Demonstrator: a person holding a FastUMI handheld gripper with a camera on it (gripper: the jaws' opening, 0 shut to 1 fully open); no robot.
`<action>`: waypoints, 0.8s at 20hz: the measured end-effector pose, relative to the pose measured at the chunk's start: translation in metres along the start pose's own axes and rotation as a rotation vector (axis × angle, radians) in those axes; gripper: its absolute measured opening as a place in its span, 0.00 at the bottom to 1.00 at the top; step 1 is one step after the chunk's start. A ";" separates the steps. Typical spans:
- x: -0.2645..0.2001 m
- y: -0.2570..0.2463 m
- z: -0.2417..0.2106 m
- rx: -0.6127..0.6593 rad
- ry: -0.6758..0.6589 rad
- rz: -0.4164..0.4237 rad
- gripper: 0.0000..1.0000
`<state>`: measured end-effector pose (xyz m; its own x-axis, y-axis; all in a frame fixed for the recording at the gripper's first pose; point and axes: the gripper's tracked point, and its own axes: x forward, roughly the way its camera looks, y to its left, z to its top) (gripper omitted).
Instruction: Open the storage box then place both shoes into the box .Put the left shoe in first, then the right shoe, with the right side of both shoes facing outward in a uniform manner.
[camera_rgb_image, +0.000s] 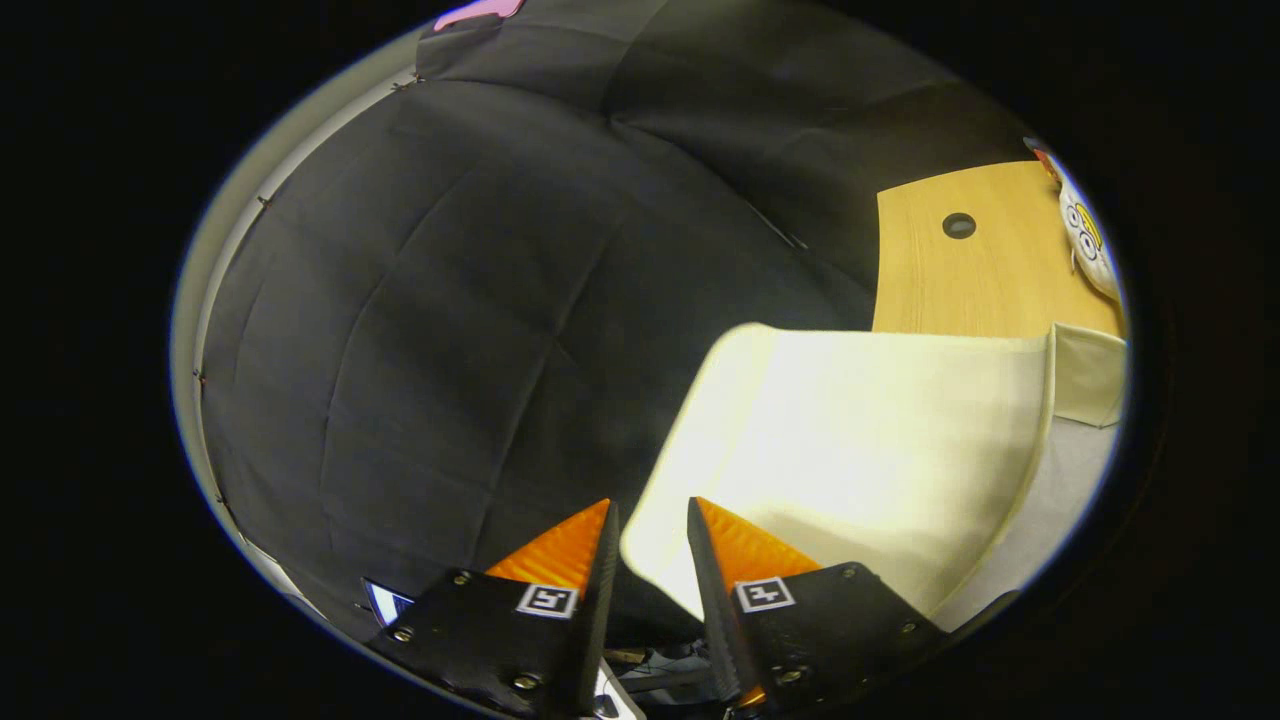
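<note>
The cream fabric lid (860, 440) of the storage box is lifted, and its rounded corner sits between my fingers. My gripper (650, 545) is shut on that corner, one finger on each side of it. Beyond the lid, a cream side wall of the box (1085, 375) shows, with a pale grey surface (1070, 480) below it. A white item with a printed pattern (1088, 240), possibly a shoe, lies on the wooden table past the box; too little of it shows to tell.
The wooden table top (960, 280) with a round dark hole (958, 225) lies behind the box. The black booth cloth (480, 300) rises just ahead of and to the left of my fingers.
</note>
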<state>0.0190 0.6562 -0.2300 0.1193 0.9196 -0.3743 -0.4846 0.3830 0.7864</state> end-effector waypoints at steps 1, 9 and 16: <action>-0.004 -0.001 0.002 -0.016 -0.001 -0.009 0.57; -0.090 -0.018 0.023 -0.079 -0.069 -0.084 0.96; -0.204 -0.056 0.032 -0.191 -0.191 -0.201 0.96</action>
<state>0.0498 0.4499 -0.1816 0.3803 0.8339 -0.4000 -0.5862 0.5518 0.5932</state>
